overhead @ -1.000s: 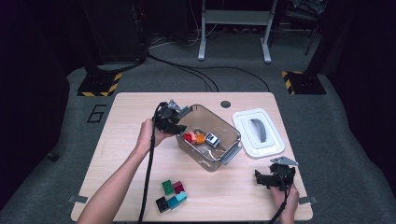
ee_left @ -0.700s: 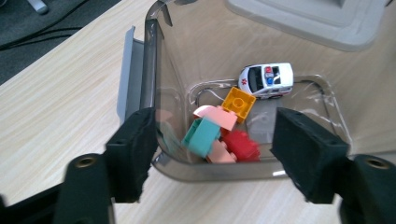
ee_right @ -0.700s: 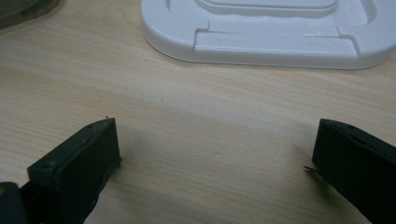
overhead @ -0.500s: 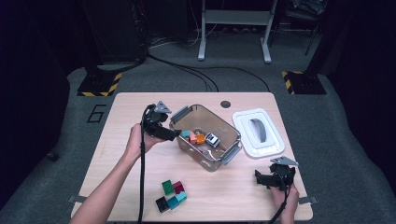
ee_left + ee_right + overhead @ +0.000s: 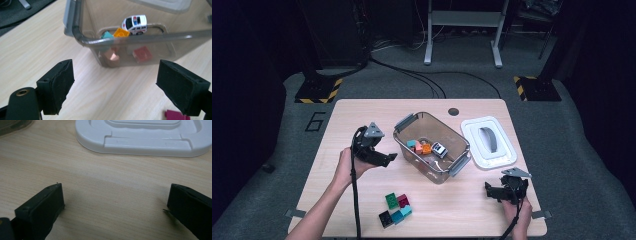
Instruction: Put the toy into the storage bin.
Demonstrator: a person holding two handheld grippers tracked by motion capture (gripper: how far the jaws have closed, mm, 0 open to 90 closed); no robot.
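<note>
Hovering just left of the clear bin (image 5: 432, 147), the left gripper (image 5: 384, 159) has its jaws spread with nothing between them; they have just been opening. Ahead of it, inside the bin, lie a toy ambulance (image 5: 134, 23), an orange brick (image 5: 121, 32) and a teal brick (image 5: 107, 35). The right gripper (image 5: 492, 192) rests with jaws wide apart, the white lid (image 5: 142, 135) before it. A "6" (image 5: 316, 121) marks the floor mat beyond the table's (image 5: 362, 112) far left corner.

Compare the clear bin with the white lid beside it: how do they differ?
The bin is see-through and deep; the lid is opaque white and flat. The bin holds blocks and a toy car; the lid carries nothing. The bin sits askew to the table edge; the lid lies squarer. Both are rounded rectangles resting on the table.
</note>
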